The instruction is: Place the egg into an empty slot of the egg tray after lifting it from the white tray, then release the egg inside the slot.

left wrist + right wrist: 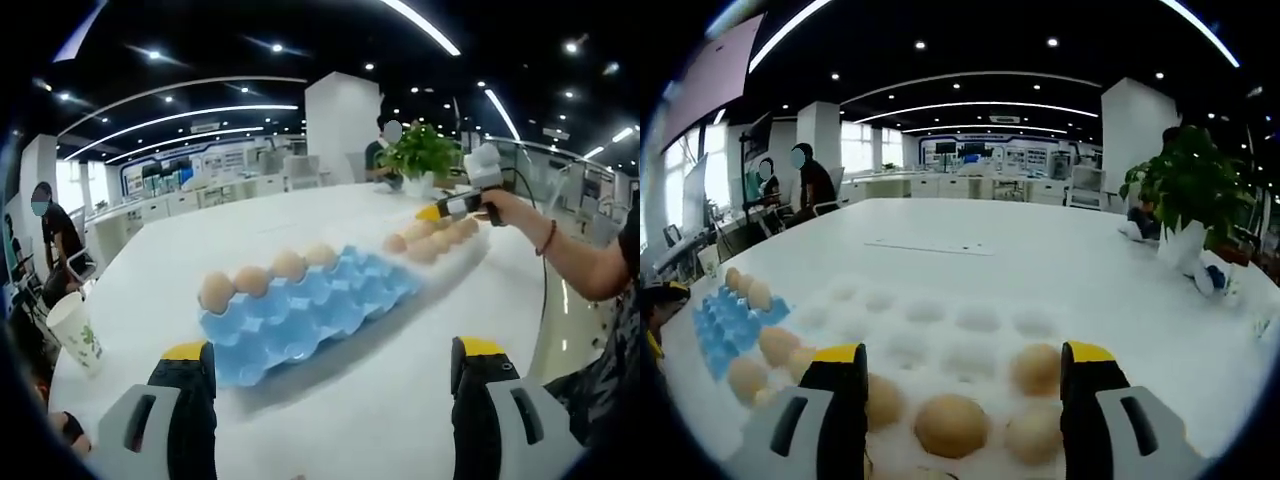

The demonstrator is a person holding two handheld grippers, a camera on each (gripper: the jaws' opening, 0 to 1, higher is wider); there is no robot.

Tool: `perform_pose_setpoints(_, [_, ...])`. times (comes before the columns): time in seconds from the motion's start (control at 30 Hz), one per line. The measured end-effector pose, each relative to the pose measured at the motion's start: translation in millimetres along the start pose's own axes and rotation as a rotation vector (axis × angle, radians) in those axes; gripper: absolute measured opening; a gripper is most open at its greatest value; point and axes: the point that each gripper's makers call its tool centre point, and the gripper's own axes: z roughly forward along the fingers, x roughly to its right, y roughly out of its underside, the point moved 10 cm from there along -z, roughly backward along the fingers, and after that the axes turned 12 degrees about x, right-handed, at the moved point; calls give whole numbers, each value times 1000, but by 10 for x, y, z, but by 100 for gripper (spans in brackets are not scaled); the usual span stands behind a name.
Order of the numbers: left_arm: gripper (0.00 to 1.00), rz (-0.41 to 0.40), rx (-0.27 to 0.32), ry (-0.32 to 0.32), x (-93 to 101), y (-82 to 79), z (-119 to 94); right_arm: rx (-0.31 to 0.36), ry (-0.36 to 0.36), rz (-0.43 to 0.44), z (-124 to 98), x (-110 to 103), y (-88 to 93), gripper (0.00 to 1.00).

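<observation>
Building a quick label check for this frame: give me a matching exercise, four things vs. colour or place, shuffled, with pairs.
Things:
1. egg tray
2. white tray
3. potted plant
4. paper cup

Descriptions:
A. near the table edge, in the left gripper view
B. blue, four eggs along one edge
C. beneath the open right gripper, eggs in its near rows
D. green leaves, white pot

Pairs: 1-B, 2-C, 3-D, 4-A
</observation>
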Motion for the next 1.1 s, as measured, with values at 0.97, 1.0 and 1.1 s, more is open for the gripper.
perform_pose_setpoints(0.97, [100, -7, 4, -3, -17, 24, -6, -6, 79, 40, 108, 405, 134, 41])
perform_pose_setpoints(1.0, [100, -6, 4, -3, -16, 23, -6, -22, 86, 33, 106, 413, 147, 38])
perform_pose_setpoints(1.1, [100, -4, 6, -1, -14, 13, -5, -36, 89, 13, 114, 432, 185, 36])
